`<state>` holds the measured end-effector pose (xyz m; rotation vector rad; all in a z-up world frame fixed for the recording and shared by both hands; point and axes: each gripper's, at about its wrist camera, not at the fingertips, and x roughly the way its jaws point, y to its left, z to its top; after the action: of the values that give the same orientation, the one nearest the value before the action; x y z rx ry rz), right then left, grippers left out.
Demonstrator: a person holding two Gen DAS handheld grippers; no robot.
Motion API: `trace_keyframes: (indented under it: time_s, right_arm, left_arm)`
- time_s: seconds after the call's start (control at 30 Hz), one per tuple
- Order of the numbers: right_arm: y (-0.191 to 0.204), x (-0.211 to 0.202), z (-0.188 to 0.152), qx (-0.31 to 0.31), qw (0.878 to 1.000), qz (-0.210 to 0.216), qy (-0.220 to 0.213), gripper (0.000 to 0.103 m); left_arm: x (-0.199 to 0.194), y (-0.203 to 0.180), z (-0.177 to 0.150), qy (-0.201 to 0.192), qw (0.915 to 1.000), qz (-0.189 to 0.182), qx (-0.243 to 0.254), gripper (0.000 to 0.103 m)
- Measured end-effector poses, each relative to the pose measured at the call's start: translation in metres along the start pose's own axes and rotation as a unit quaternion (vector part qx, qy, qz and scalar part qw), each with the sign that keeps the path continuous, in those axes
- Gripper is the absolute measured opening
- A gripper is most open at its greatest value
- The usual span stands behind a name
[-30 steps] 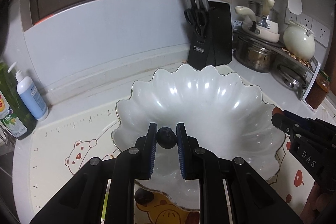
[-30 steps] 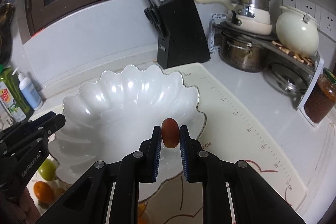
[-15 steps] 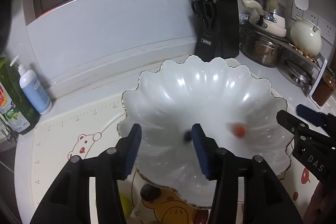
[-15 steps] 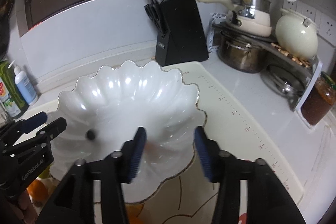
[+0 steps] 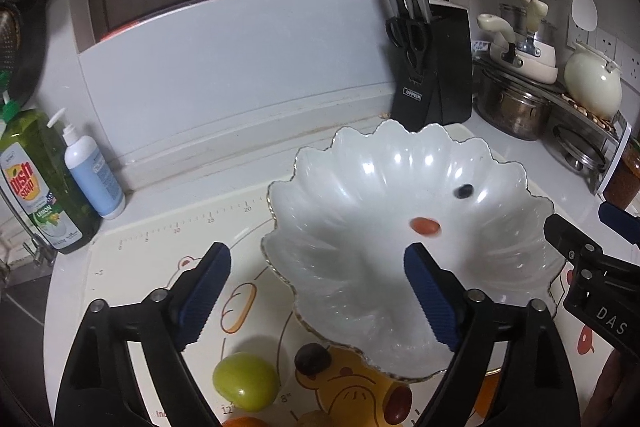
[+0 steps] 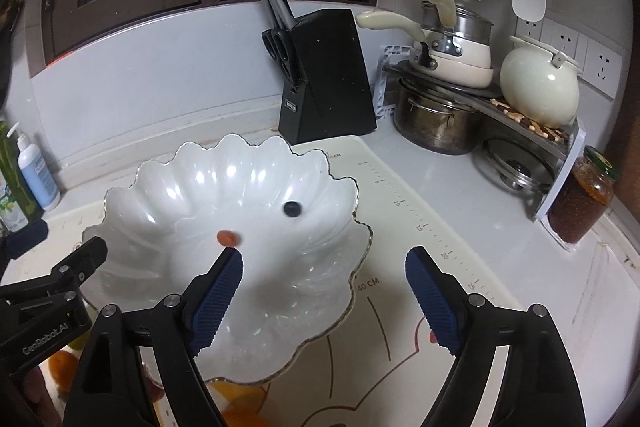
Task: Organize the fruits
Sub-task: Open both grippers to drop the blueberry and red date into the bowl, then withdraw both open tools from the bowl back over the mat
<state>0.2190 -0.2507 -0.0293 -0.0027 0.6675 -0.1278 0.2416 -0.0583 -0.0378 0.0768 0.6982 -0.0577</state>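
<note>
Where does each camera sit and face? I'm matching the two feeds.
Left wrist: on the left gripper, looking down over its open fingers at the white bowl; the right gripper shows beside.
Right wrist: on that gripper, facing the same bowl.
Shared: bowl, red fruit, dark fruit, knife block.

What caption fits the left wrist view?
Left gripper open over the scalloped white bowl, where a small red fruit and a dark fruit now lie.

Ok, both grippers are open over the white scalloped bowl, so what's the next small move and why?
Probably lower the left gripper toward the green round fruit on the mat. Both jaws just opened and hold nothing; the small red fruit and dark berry already lie in the white scalloped bowl.
</note>
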Motion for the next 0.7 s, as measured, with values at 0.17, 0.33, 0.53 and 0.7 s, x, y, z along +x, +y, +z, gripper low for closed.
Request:
trace_keyframes:
  time_s: [0.17,0.33,0.53,0.7]
  right_arm:
    - [0.001,-0.010,0.001,0.003,1.000,-0.001,-0.005,0.085]
    - [0.004,-0.024,0.002,0.005,1.000,0.000,-0.012,0.085]
    - [0.013,-0.043,0.001,0.005,1.000,0.006,-0.021,0.085]
    - [0.022,-0.056,-0.003,0.003,1.000,0.012,-0.025,0.085]
  left_arm:
    - [-0.012,0.004,0.000,-0.007,1.0000,0.002,-0.001,0.092]
    - [-0.027,0.010,-0.001,-0.012,0.9999,0.002,-0.003,0.092]
    - [-0.047,0.020,-0.005,-0.018,0.9998,0.004,-0.007,0.092]
    - [-0.062,0.031,-0.009,-0.024,0.9996,0.008,-0.010,0.092]
